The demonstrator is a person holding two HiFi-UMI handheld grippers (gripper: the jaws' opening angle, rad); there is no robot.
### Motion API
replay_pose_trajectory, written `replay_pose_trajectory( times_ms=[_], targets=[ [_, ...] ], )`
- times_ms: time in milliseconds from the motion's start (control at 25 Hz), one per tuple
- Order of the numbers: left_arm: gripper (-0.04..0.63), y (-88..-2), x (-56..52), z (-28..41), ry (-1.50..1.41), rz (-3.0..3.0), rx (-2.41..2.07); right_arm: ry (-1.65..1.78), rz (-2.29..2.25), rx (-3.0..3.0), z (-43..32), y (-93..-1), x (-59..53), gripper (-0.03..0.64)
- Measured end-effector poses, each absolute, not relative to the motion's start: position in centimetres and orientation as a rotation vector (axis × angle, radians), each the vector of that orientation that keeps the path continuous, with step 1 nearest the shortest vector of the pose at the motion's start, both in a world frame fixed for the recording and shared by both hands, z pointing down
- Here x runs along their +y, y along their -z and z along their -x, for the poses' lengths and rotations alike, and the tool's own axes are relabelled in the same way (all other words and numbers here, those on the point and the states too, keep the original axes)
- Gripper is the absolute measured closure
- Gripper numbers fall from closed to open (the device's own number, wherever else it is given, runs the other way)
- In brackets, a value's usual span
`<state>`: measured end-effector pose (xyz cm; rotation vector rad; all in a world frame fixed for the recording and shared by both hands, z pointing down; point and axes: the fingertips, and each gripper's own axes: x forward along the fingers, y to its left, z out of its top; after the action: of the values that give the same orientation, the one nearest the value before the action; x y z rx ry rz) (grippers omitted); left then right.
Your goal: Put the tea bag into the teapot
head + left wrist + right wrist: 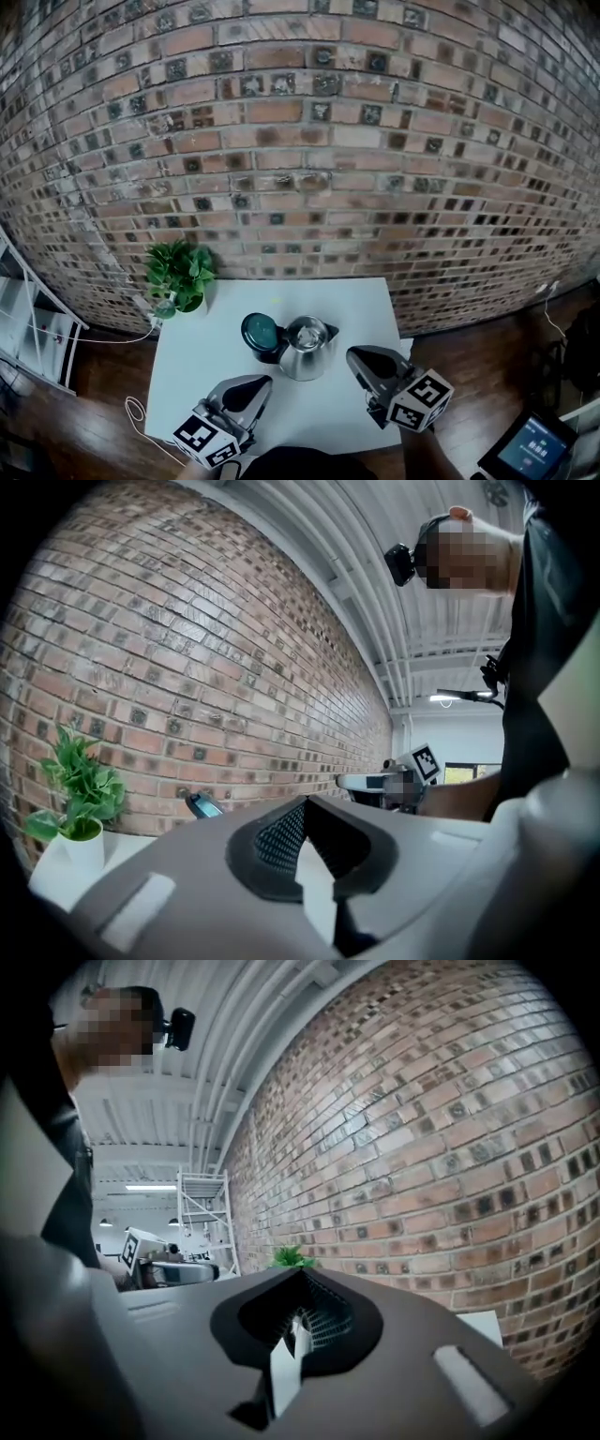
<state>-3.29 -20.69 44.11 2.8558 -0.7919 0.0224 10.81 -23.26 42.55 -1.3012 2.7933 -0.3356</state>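
Observation:
A shiny steel teapot (307,347) stands open-topped in the middle of the white table (366,305). Its round dark teal lid (260,333) (202,805) sits tipped up against its left side. My left gripper (260,382) (305,803) hovers over the table's near left, jaws together, tip pointing toward the teapot. My right gripper (353,355) (300,1274) is just right of the teapot, its jaws also closed. Nothing shows between either pair of jaws. I can make out no tea bag; a tiny pale speck (275,300) lies farther back on the table.
A potted green plant (180,275) (80,780) (291,1256) stands on the table's far left corner against the brick wall (309,141). A white shelf (28,319) and cable (139,411) are at the left; a screen (530,446) is low right.

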Motion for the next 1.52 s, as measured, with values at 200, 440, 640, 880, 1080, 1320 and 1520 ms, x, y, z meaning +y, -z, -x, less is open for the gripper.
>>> replay_pose_trajectory(
  times_ms=[200,440,640,880,1080,1320,1520],
  targets=[
    [0.601,-45.0,-20.3,3.6,-0.032,-2.848,-0.807,0.289,1.298,2.814,-10.3,-43.1,-21.5,0.614],
    [0.601,-44.3,-20.2,4.2,-0.013,-2.845,-0.841,0.247,1.238,2.812,-9.5,-41.9,-20.7,0.614],
    [0.601,-44.4,-20.2,5.1,-0.007,-2.826,-0.88,0.233,1.189,2.828,-8.6,-41.5,-20.1,0.614],
    [0.601,-44.0,-19.8,5.8,-0.008,-2.812,-0.905,0.243,1.171,2.844,-8.0,-41.3,-20.1,0.615],
    [0.601,-44.0,-19.7,5.7,-0.009,-2.813,-0.902,0.263,1.169,2.854,-7.8,-41.7,-19.8,0.615],
    [0.601,-44.0,-19.9,5.6,-0.004,-2.812,-0.897,0.263,1.179,2.863,-7.9,-41.9,-20.0,0.615],
    [0.601,-44.4,-20.0,5.2,0.001,-2.816,-0.891,0.265,1.184,2.87,-8.1,-42.2,-19.9,0.615]
  ],
)
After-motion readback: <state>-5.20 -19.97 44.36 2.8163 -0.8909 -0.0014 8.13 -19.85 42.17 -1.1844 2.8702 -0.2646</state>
